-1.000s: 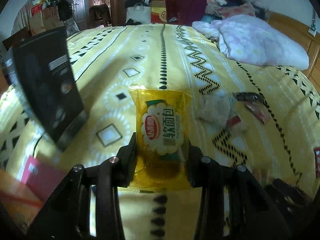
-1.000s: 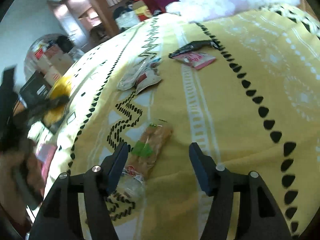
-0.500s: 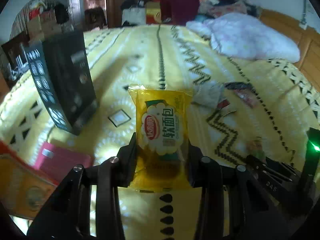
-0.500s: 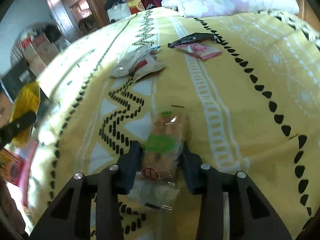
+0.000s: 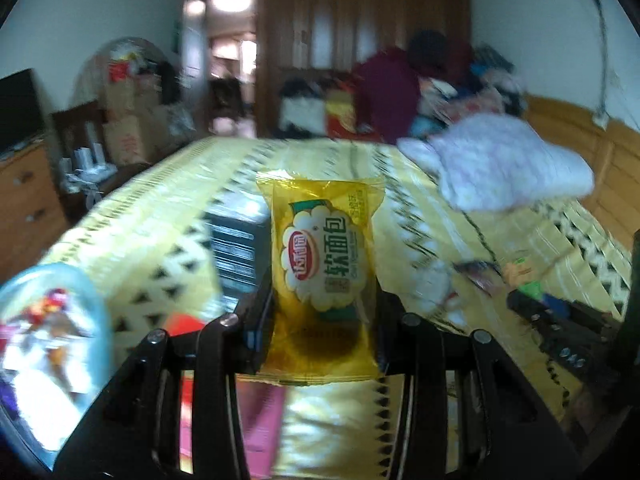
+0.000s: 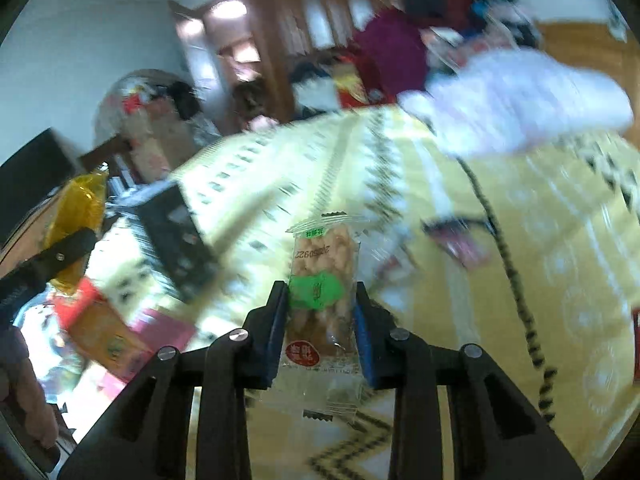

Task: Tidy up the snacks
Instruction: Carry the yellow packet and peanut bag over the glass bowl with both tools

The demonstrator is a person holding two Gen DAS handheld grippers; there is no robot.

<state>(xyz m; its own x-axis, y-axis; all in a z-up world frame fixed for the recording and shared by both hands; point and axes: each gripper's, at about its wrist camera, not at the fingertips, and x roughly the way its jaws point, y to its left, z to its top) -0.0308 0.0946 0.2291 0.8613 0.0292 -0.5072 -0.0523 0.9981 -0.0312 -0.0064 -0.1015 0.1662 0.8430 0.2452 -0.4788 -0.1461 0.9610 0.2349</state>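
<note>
Bedspread below; two grippers, one snack each: yellow packet, clear packet.

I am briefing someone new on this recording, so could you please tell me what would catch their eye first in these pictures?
First, the glossy yellow bread packet with a white flower-shaped label, upright and clamped in the left gripper above the yellow patterned bedspread. Next, the clear snack bar wrapper with a green label, pinched in the right gripper. Behind both, a pale pink folded quilt lies at the bed's far right.
</note>
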